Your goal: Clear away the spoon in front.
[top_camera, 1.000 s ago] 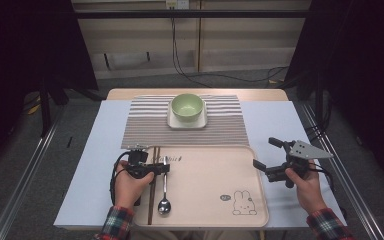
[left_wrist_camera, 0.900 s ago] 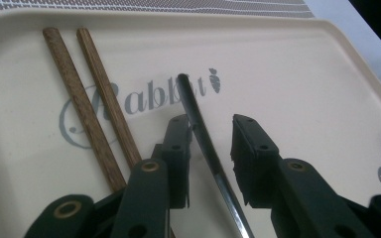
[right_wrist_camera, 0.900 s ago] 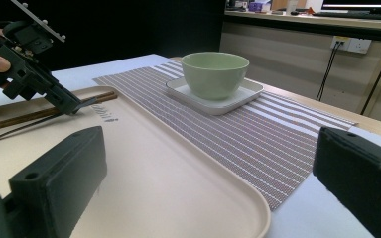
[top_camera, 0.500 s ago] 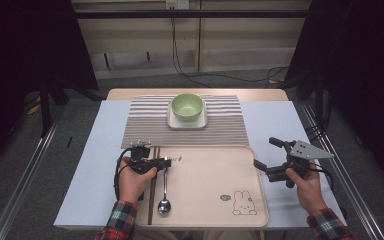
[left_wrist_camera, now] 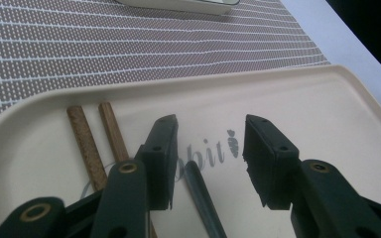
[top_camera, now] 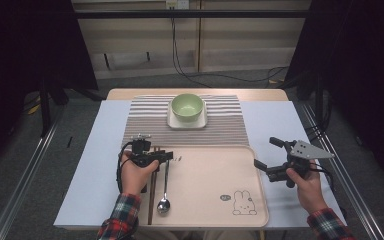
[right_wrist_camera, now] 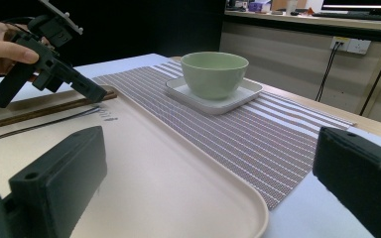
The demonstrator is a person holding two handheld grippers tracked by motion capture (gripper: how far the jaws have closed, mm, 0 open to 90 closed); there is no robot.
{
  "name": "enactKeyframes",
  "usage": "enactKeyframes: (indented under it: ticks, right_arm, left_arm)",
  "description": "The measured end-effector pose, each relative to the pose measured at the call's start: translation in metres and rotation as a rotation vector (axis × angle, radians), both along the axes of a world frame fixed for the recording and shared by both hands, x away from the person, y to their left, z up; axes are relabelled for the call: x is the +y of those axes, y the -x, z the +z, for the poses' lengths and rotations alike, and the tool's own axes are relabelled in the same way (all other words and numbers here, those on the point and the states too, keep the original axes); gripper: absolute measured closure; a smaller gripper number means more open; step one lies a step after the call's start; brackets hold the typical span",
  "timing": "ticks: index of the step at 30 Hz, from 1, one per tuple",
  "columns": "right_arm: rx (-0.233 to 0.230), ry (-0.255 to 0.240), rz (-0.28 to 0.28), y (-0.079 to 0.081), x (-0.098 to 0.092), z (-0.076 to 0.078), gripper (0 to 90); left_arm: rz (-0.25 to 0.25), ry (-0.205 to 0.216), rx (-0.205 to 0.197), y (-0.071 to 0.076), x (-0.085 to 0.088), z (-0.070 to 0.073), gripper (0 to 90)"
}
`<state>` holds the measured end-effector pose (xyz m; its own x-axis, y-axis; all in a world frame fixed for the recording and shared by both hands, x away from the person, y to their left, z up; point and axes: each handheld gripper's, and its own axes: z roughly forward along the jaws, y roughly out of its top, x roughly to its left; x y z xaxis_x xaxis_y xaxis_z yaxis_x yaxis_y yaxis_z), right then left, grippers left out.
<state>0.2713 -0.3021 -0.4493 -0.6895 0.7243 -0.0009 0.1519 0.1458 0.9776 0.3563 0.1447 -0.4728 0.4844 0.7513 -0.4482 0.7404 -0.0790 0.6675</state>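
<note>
While the left gripper [top_camera: 172,156] hovers low at the near-left corner of the beige tray [top_camera: 215,200], its jaws have just been opening and now stand partly apart, with the spoon [top_camera: 164,187] handle lying on the tray between them, untouched by the pads. Just left of that gripper lie two brown chopsticks [left_wrist_camera: 95,141], side by side on the tray and running back toward the person. Ahead of its jaws there's grey print on the tray floor, letters reading something like "bit" beside a tiny carrot mark; the rest is hidden behind the left jaw. Beyond the gripper, across the tray rim, the striped placemat [top_camera: 145,127] carries a green bowl [top_camera: 187,107] on a square white saucer [top_camera: 186,121]. Over to the right, a small rabbit drawing [top_camera: 243,204] with a little oval label too small to read sits near the tray's front edge. Further right, the right gripper [top_camera: 265,153] hangs off the tray's right rim above the white worktop [top_camera: 87,175], jaws wide open, holding nothing.
</note>
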Motion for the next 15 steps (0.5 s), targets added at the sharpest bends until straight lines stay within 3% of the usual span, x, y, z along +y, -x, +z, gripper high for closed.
enactKeyframes:
  ticks: [3, 6, 15]
  right_arm:
    - [0.001, 0.004, -0.001, 0.0, 0.001, 0.0, 0.0]
    - [0.0, 0.007, 0.003, 0.0, 0.0, 0.0, 0.0]
    - [-0.004, 0.022, -0.001, 0.002, -0.001, 0.0, 0.0]
  left_arm:
    - [0.008, 0.001, -0.008, -0.003, -0.001, 0.005, 52.6]
    - [0.021, 0.0, -0.03, -0.008, -0.002, 0.011, 43.1]
    - [0.049, 0.001, -0.052, -0.02, -0.008, 0.028, 32.0]
